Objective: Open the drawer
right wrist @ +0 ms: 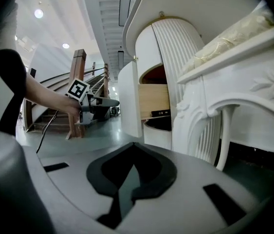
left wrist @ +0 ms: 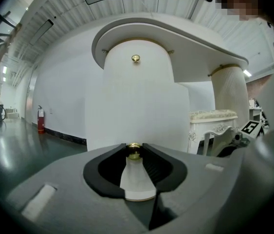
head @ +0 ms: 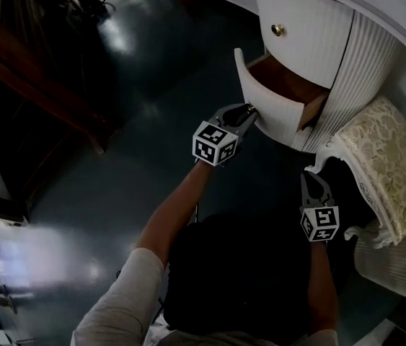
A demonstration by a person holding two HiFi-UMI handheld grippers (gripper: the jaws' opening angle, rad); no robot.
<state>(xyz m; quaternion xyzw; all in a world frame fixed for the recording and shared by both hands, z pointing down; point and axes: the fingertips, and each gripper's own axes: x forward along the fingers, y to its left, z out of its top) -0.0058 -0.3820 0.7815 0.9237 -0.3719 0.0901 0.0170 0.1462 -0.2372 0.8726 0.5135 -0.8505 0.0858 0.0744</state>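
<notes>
The white curved cabinet [head: 365, 63] has two drawers. Its lower drawer [head: 269, 101] stands pulled out, and the wooden inside [head: 282, 83] shows. My left gripper [head: 248, 111] is at that drawer's front, shut on its gold knob [left wrist: 134, 151]. The drawer front [left wrist: 137, 111] fills the left gripper view, with the upper drawer's knob [left wrist: 135, 58] above it. The right gripper view shows the open drawer [right wrist: 130, 101] from the side, with the left gripper [right wrist: 108, 102] at its face. My right gripper [head: 316, 186] hangs lower, near the stool, shut [right wrist: 133, 145] on nothing.
A white stool with a cream cushion [head: 384, 163] stands against the cabinet's right side, close to my right gripper. Dark wooden stairs [head: 37, 71] lie to the left across the glossy dark floor. A red fire extinguisher [left wrist: 40, 118] stands by the far wall.
</notes>
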